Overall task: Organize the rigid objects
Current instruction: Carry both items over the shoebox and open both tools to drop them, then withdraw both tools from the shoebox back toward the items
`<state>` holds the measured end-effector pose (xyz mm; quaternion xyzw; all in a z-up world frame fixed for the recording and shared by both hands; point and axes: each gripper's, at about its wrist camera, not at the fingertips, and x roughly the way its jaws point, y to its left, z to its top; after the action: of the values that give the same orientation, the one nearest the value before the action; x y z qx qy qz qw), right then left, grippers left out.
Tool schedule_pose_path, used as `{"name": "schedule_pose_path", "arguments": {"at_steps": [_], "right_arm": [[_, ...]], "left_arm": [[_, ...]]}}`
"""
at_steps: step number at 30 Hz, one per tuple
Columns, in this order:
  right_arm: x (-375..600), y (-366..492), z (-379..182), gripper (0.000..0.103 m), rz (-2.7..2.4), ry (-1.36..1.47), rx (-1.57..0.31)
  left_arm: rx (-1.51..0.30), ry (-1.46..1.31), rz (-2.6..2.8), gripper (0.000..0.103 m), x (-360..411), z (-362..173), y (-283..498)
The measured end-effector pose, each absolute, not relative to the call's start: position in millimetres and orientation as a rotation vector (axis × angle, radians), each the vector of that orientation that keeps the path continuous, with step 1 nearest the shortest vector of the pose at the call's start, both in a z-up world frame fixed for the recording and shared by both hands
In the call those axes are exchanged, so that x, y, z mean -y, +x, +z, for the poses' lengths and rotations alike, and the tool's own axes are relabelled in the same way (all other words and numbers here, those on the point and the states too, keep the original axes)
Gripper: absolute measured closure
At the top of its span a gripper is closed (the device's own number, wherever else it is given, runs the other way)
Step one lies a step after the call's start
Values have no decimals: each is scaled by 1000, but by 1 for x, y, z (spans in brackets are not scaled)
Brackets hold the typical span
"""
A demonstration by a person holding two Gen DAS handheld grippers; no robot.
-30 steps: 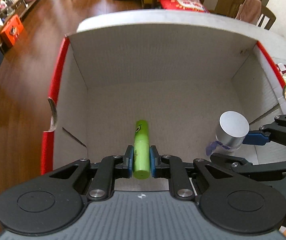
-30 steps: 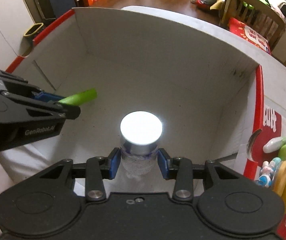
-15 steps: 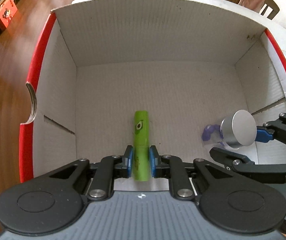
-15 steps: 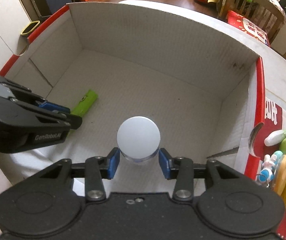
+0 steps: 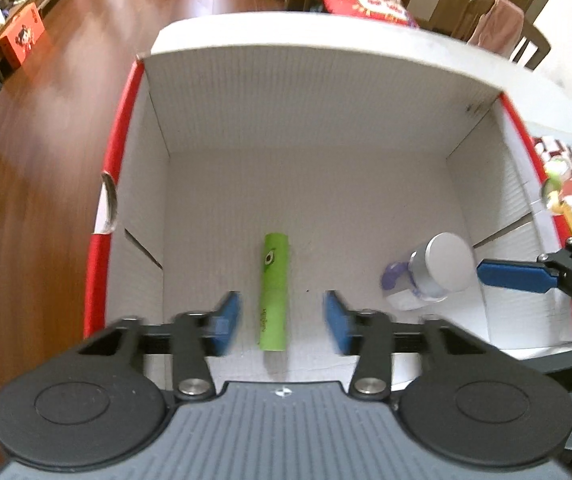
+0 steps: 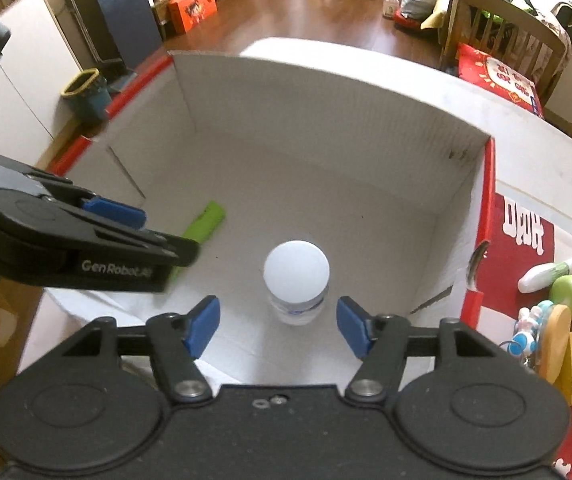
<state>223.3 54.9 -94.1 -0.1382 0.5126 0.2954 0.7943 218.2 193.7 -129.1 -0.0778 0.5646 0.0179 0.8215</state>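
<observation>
A green tube (image 5: pixel 273 292) lies flat on the floor of a white cardboard box (image 5: pixel 306 120) with red outer sides. My left gripper (image 5: pixel 281 320) is open above it, blue pads either side, not touching. The tube's far end shows in the right wrist view (image 6: pixel 205 222). A clear jar with a silver lid (image 6: pixel 296 280) stands upright on the box floor; it also shows in the left wrist view (image 5: pixel 434 270). My right gripper (image 6: pixel 277 326) is open above the jar and empty. The box also shows in the right wrist view (image 6: pixel 326 100).
Small toys and bottles (image 6: pixel 558 280) lie on the table right of the box. A wooden floor (image 5: pixel 45 120) lies to the left, with chairs (image 6: pixel 502 24) beyond the table. A bin (image 6: pixel 85 94) stands past the box's left side.
Both grippers have opened and lifted back. The green tube now lies loose on the box floor, and the jar stands on the floor, free of the right fingers.
</observation>
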Motion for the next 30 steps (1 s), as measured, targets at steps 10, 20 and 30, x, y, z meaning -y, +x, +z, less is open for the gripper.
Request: {"name": "schedule_pose_path", "arguments": {"at_steps": [10,20,30], "right_arm": [[-21,207,-64,27,676,-213,-1027],[30,187,-35,19,682,-126,-936],[108,168,-20,5,675,-67,-837]], "left_arm": [[-1048,-184,51,45,-189,-75,179],[-911,-135,41,38,-153,-42,146],[-817,-111,16,29,-91,-23,129]]}}
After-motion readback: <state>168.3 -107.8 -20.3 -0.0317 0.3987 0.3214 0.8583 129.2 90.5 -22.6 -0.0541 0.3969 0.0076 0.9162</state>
